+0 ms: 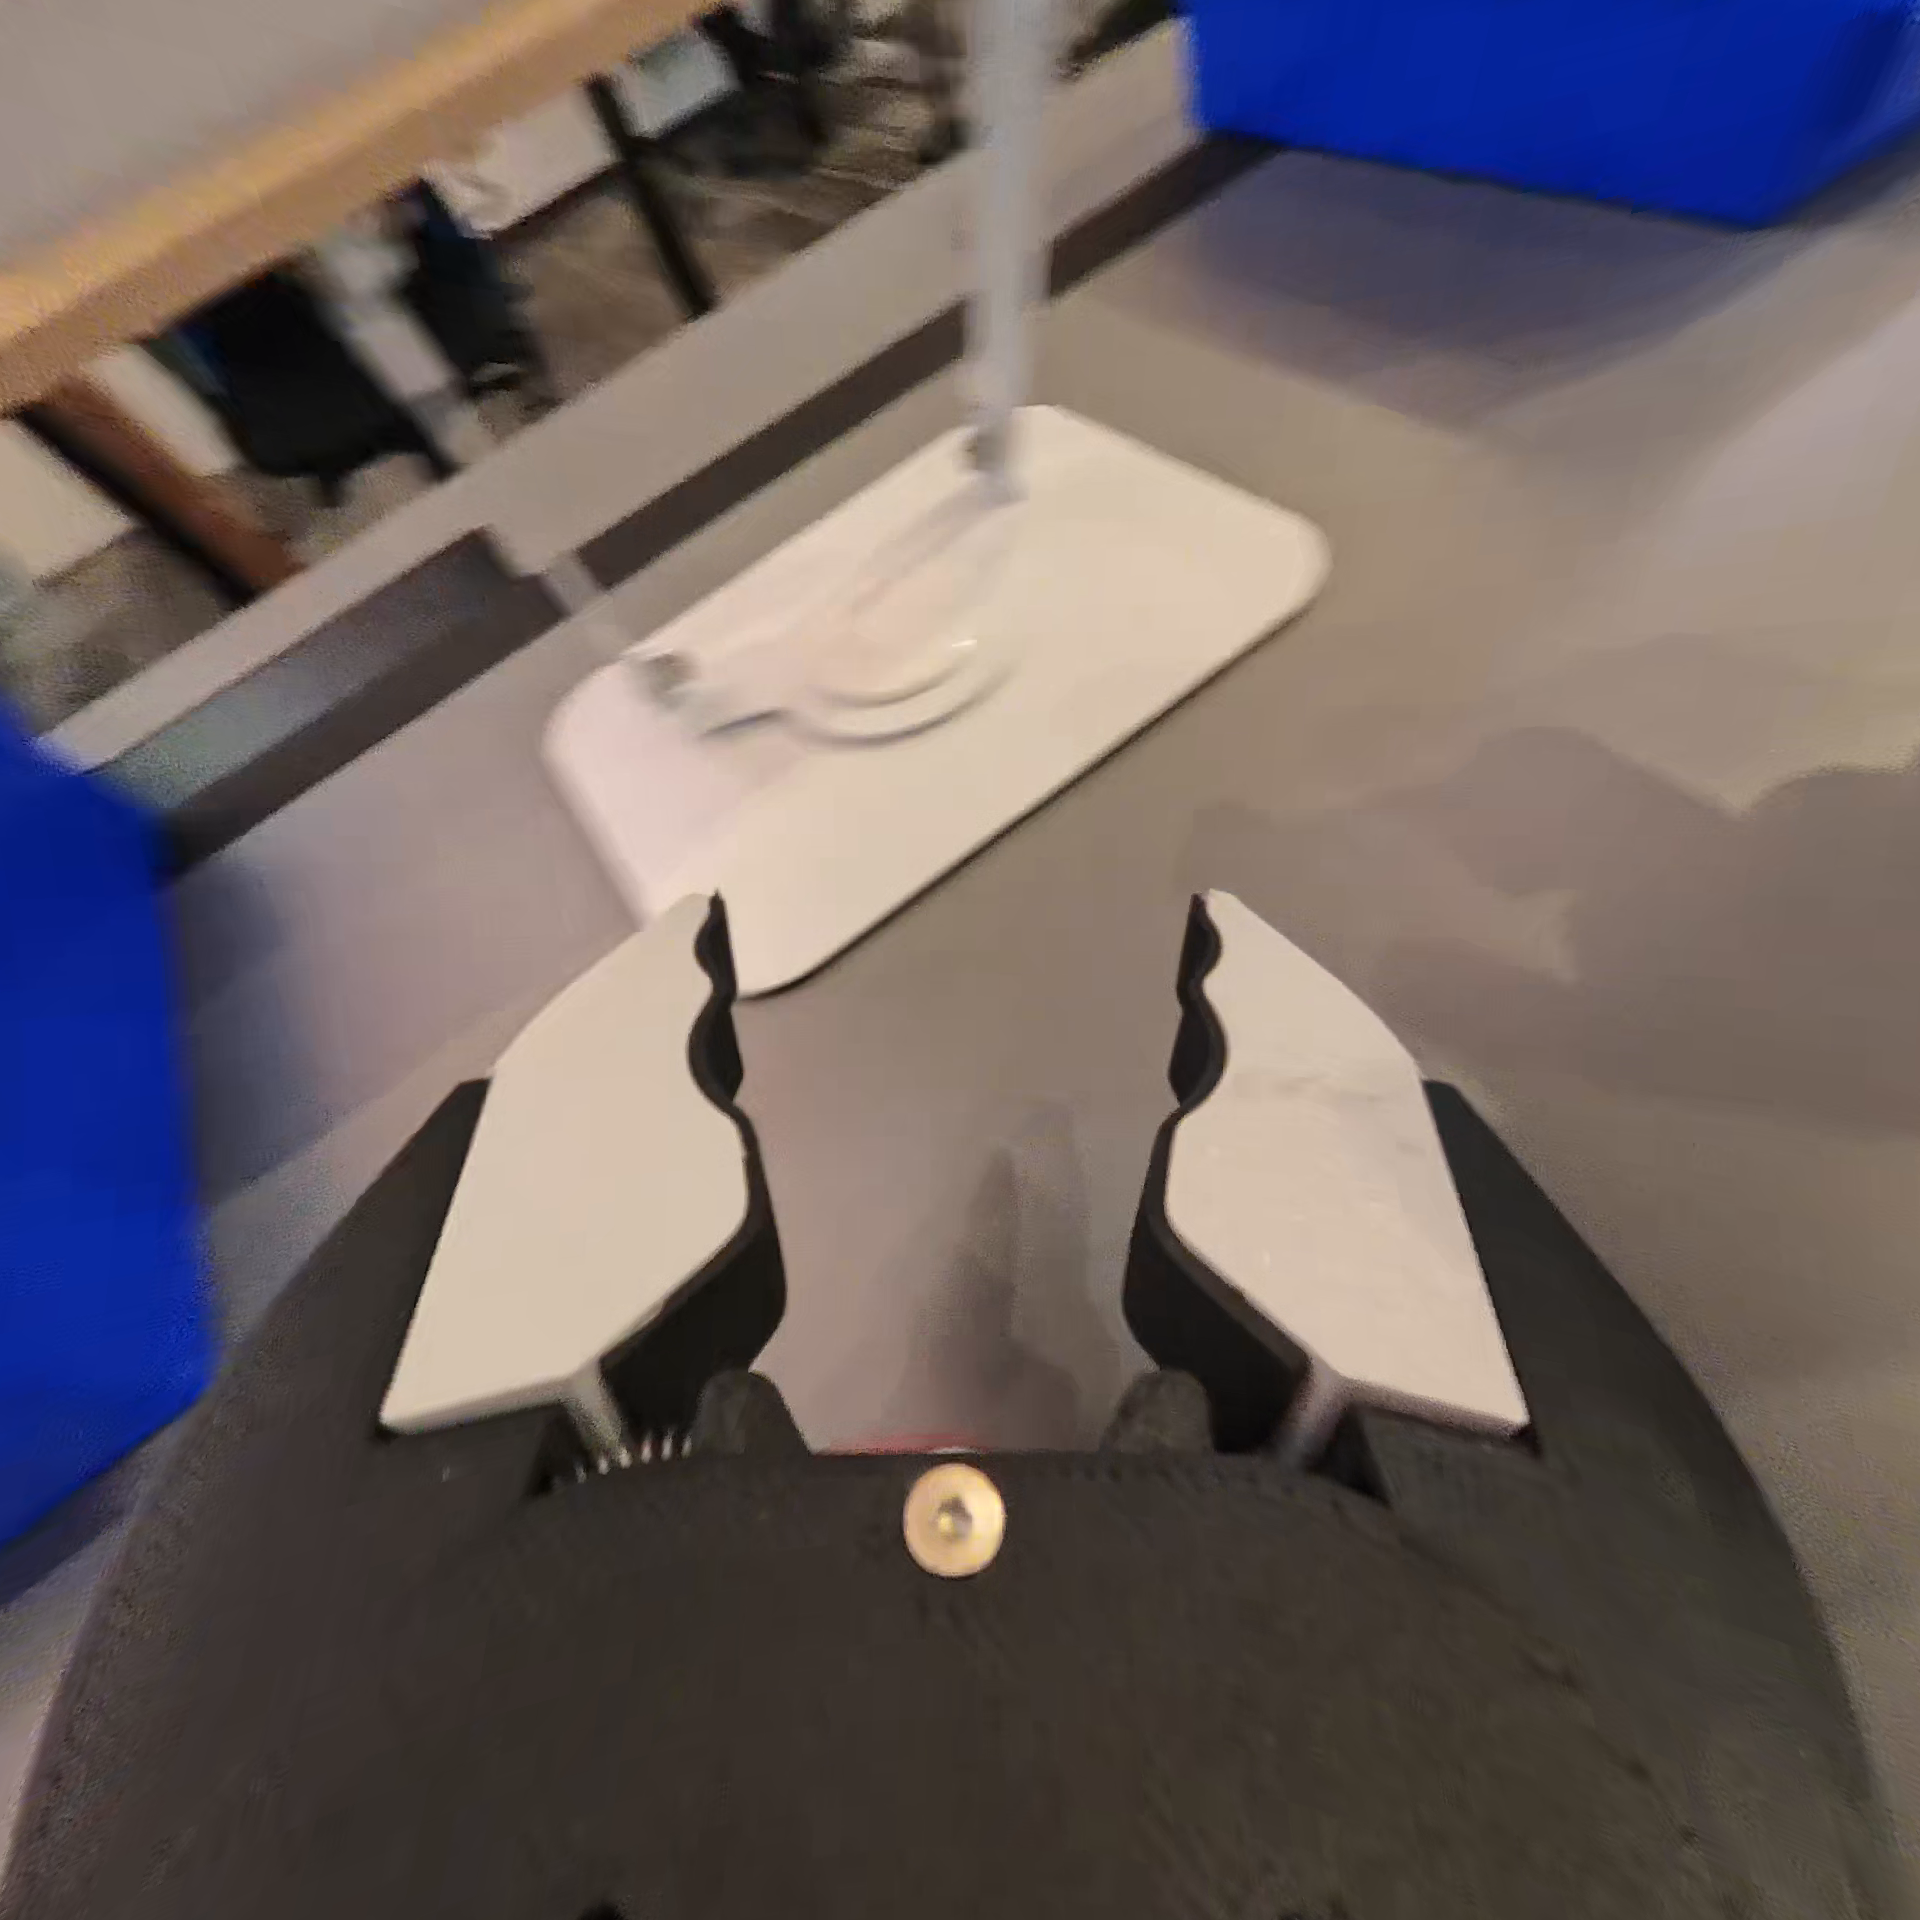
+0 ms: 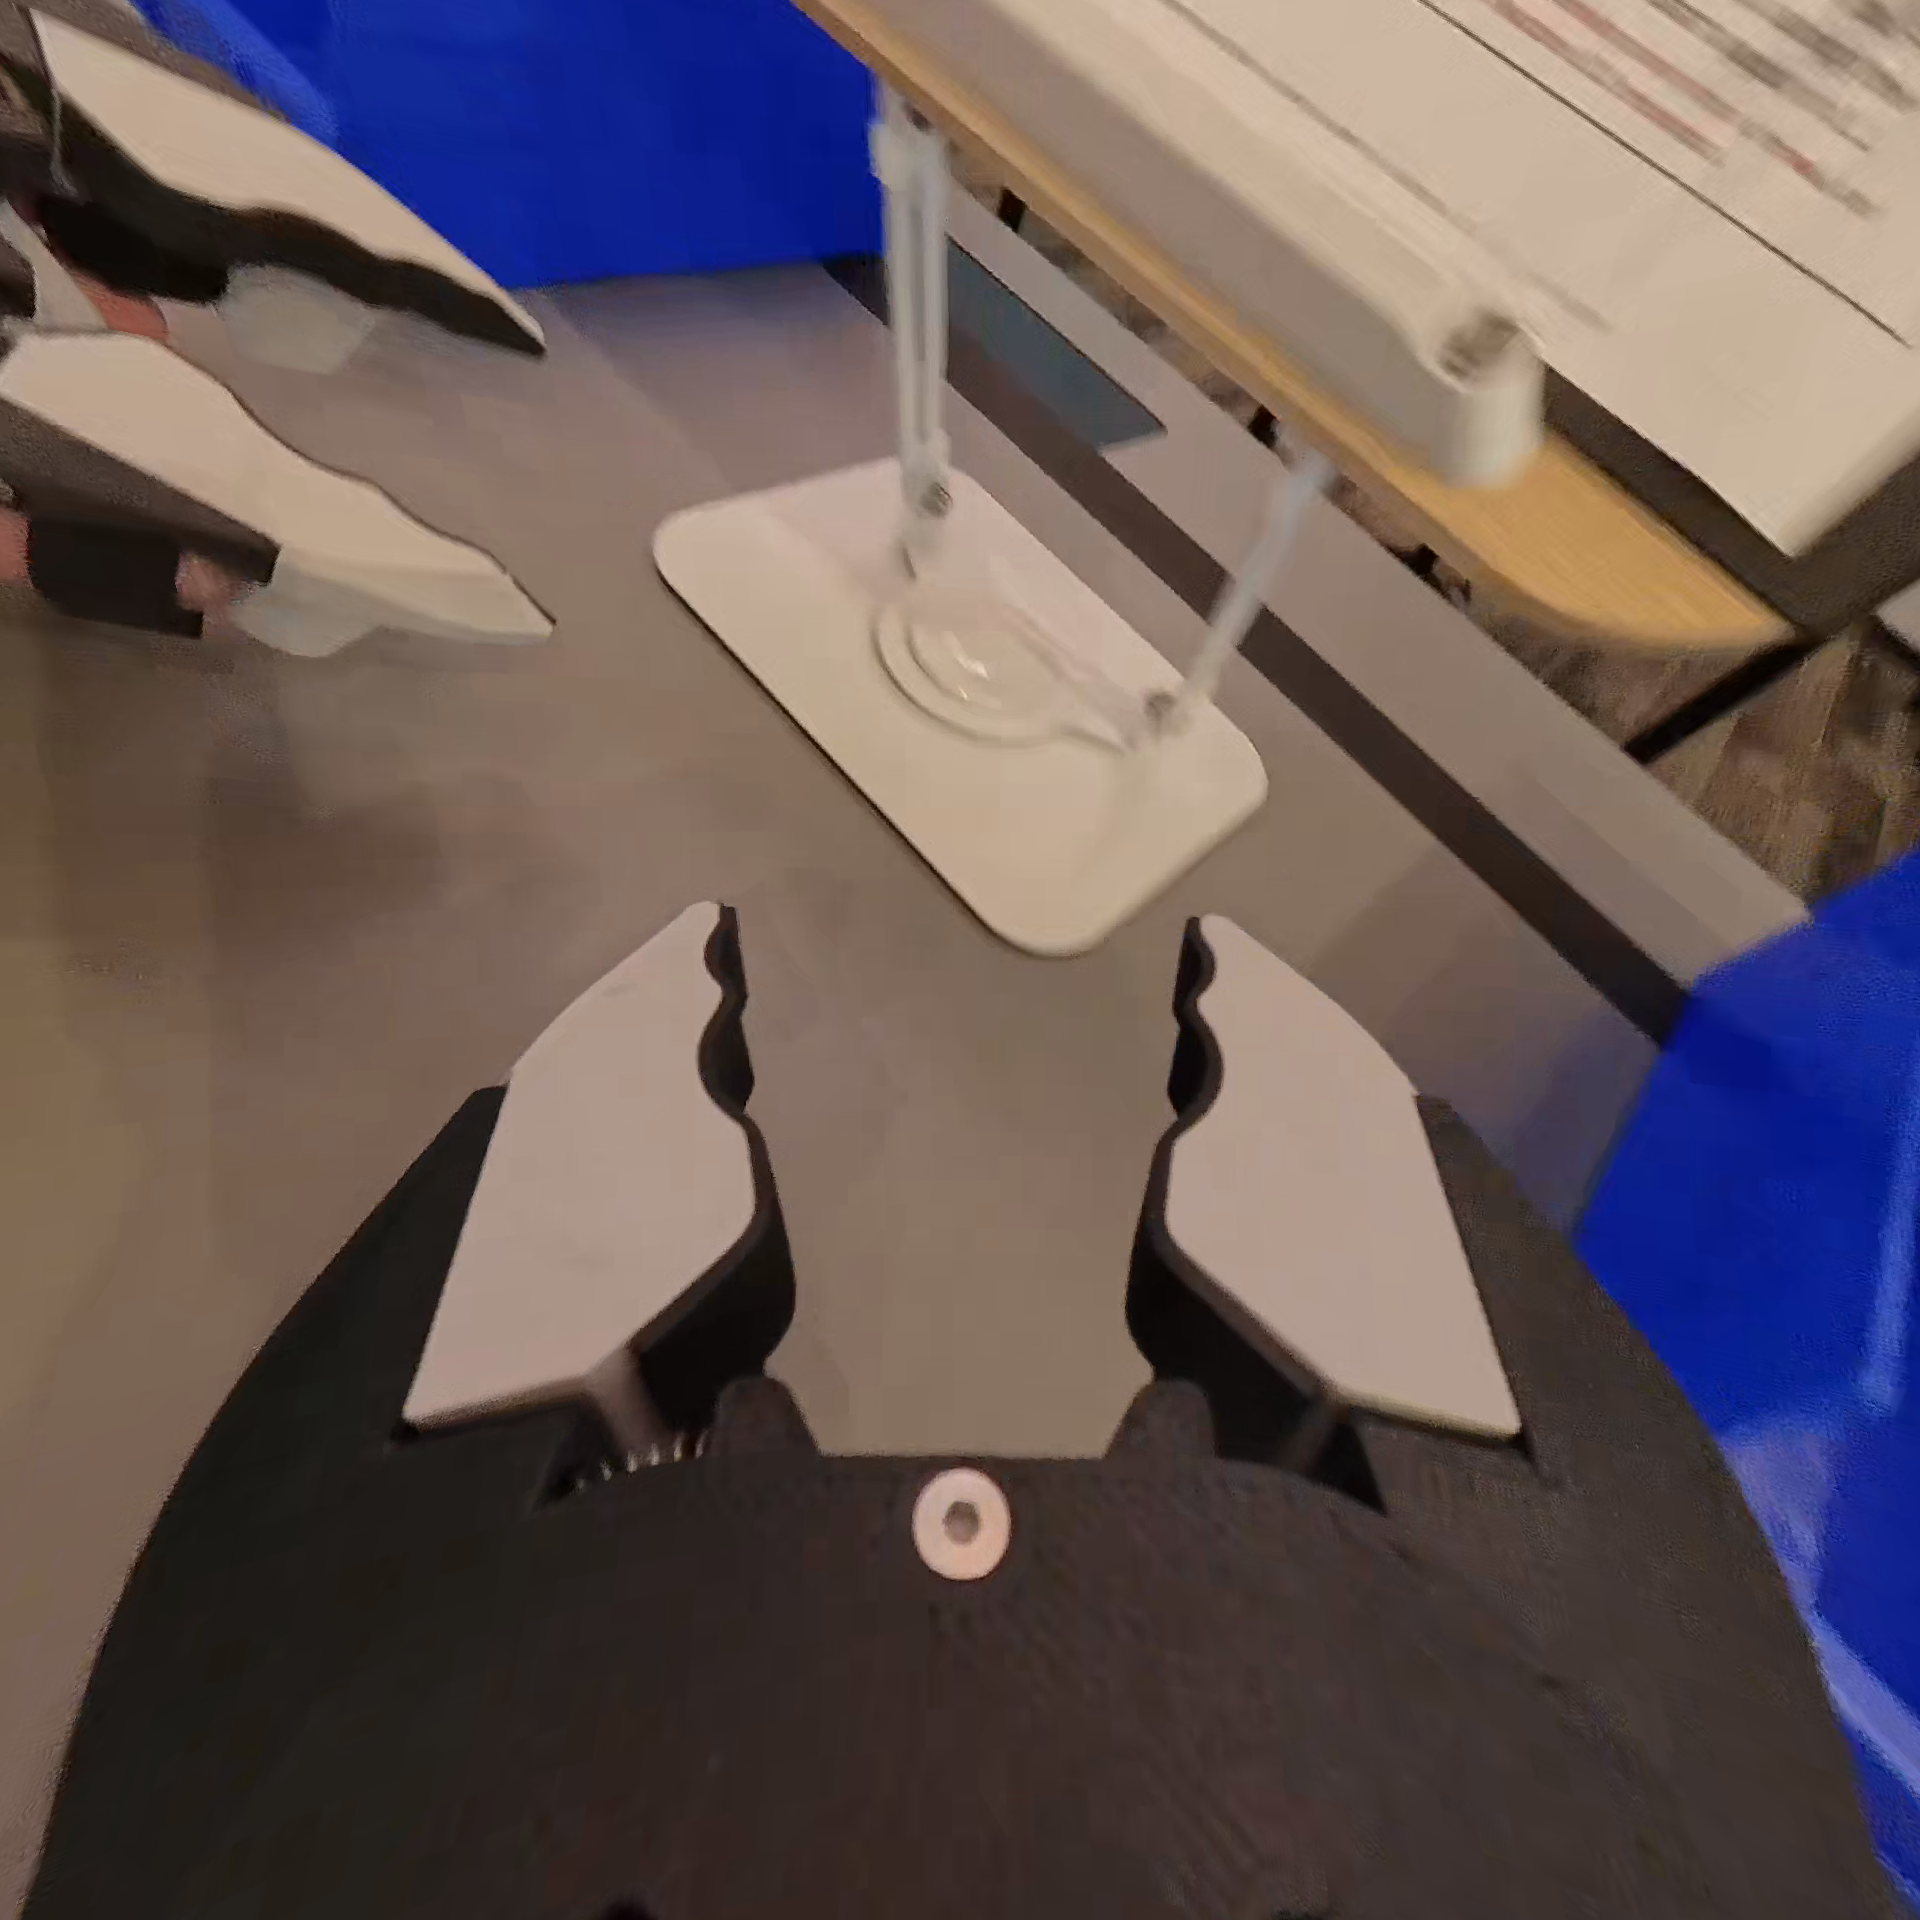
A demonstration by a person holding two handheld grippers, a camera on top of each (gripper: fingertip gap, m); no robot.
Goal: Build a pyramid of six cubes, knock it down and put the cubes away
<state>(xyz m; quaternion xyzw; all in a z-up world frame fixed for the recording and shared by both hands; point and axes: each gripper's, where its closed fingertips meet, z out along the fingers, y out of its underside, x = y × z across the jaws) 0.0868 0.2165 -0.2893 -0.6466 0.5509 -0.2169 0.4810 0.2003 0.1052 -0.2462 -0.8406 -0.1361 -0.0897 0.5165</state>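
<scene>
Cubes are in neither wrist view, so I cannot report where they lie, which way any of them points or whether it has a long axis; only the grey table (image 2: 364, 935), a white stand base (image 2: 966, 707) and blue bins (image 2: 1787, 1195) show. My left gripper (image 1: 961, 914) and right gripper (image 2: 961, 925) both stand with jaws spread wide and nothing between the pads, over bare table. I judge the step in hand to be finding the first cube, best done by sweeping both cameras slowly toward the bins, jaws kept wide, since both pictures are smeared.
</scene>
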